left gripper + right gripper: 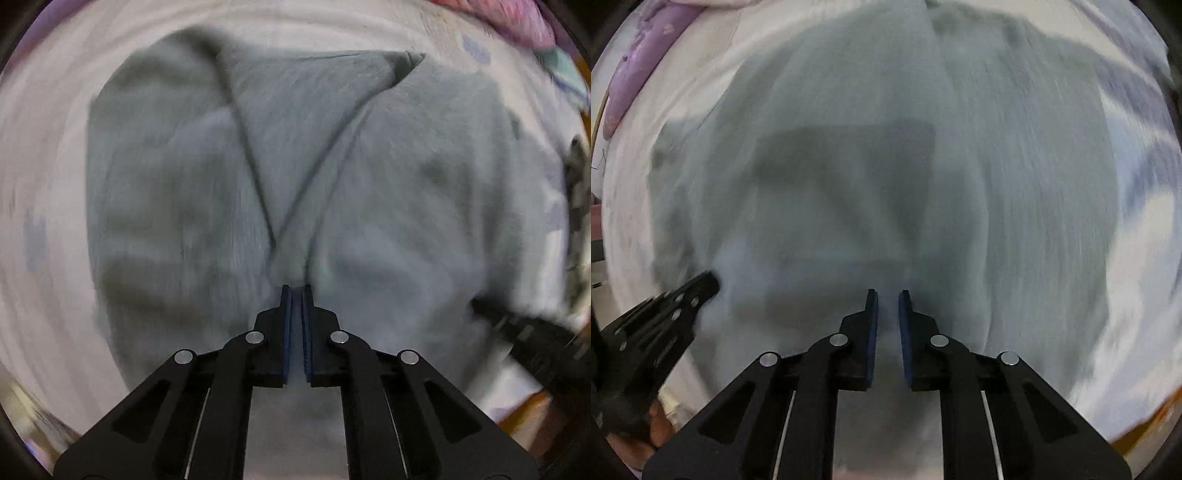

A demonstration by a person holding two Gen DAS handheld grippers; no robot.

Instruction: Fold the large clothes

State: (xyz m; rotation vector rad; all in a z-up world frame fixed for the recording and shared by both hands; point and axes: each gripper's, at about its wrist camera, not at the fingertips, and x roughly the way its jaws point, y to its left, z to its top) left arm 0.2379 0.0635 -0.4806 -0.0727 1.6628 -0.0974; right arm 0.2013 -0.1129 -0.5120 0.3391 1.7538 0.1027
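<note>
A large grey garment lies spread on a white sheet, with folds that run down to a point at my left gripper. My left gripper is shut on a pinch of the grey garment's cloth. In the right wrist view the same grey garment fills most of the frame, blurred by motion. My right gripper is slightly open just above the cloth, with nothing visibly between its jaws. The left gripper shows at the lower left of the right wrist view, and the right gripper shows at the right edge of the left wrist view.
A purple pillow lies at the far left of the bed. Pink and teal cloth is piled at the far right corner. An orange-brown edge shows at the near right of the sheet.
</note>
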